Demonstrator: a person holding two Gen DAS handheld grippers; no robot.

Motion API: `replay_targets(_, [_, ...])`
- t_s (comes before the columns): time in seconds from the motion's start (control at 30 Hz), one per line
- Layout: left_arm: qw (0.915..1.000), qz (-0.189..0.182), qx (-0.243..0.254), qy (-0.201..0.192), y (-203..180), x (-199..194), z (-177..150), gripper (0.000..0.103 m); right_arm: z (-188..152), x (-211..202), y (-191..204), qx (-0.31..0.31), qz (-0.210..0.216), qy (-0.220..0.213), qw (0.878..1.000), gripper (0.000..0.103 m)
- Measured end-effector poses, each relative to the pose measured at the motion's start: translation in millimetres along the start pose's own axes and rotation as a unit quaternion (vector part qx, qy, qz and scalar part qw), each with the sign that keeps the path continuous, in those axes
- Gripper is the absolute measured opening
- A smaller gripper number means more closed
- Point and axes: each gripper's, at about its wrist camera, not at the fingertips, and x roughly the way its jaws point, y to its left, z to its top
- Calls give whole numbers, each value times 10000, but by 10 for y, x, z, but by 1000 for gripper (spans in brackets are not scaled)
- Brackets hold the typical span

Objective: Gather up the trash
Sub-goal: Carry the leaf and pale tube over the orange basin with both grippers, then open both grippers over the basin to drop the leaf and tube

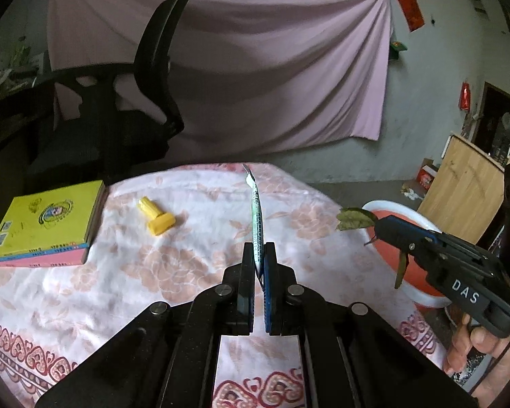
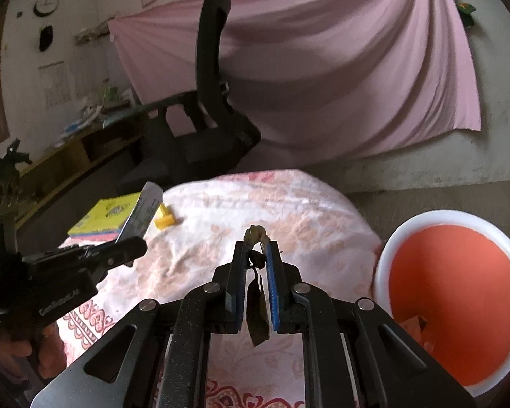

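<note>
left wrist view: both grippers held trash above the table.

the left gripper [image 1: 259, 255] was pinched on a thin wrapper [image 1: 256, 217], which stood up edge-on between its jaws and curved away over the floral cloth [image 1: 193, 248]. the right gripper [image 1: 379, 226] was clamped on dry leaves [image 1: 353, 219], with one leaf hanging below the fingers; in the right wrist view the leaves [image 2: 256, 261] sat between nearly closed jaws, near the table's right edge. an orange bin [image 2: 455, 302] with a white rim stood just beside the table on the right, some scraps already at its bottom. a yellow cap-like piece [image 1: 157, 216] lay on the cloth, near a stack of books [image 1: 47, 224] at the left. a dark chair [image 1: 146, 95] stood behind the table, against a pink sheet [image 1: 255, 68].
</note>
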Motion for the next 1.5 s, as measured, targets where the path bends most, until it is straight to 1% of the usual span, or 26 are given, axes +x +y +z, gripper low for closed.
replay_targets(0.17, [9992, -183, 117, -323, -153, -103, 85, 2, 53, -274, -70, -27, -217, -712, 9972, 9])
replay_targets(0.27, [9973, -352, 289, -584, -334, -185, 155, 2, 84, -470, -154, 30, -290, -1194, 9924, 9])
replay_targets(0.4, [9930, -596, 604, -826, -609, -246, 234, 2, 103, -701, -287, 129, -436, -1711, 9842, 9])
replay_targets(0.53, [9868, -817, 965, -1011, -918, -260, 279, 2, 99, -871, -424, 211, -679, -2074, 9757, 9])
replay_targets(0.7, [9780, -1129, 1325, -1150, -1289, -205, 297, 2, 61, -1061, -628, 323, -970, -2331, 9671, 9])
replay_targets(0.83, [9741, -1332, 1459, -1097, -1479, -73, 289, 2, 18, -1168, -824, 477, -1187, -2356, 9634, 9])
replay_targets(1.0, [9728, -1523, 1530, -844, -1677, 144, 267, 2, -52, -1221, -1083, 774, -1369, -2260, 9613, 9])
replay_targets(1.17, [9724, -1606, 1604, -535, -1897, 244, 188, 2, -102, -1176, -1284, 1130, -1437, -1998, 9626, 10])
replay_targets(1.27, [9738, -1526, 1658, -298, -2006, 350, 159, 3, -115, -1116, -1357, 1275, -1445, -1803, 9645, 10])
replay_targets(1.43, [9757, -1531, 1568, 62, -2082, 517, 133, 3, -139, -1091, -1445, 1401, -1479, -1627, 9654, 10])
replay_targets(1.5, [9749, -1615, 1515, 219, -2099, 586, 136, 3, -151, -1084, -1485, 1471, -1482, -1568, 9653, 10])
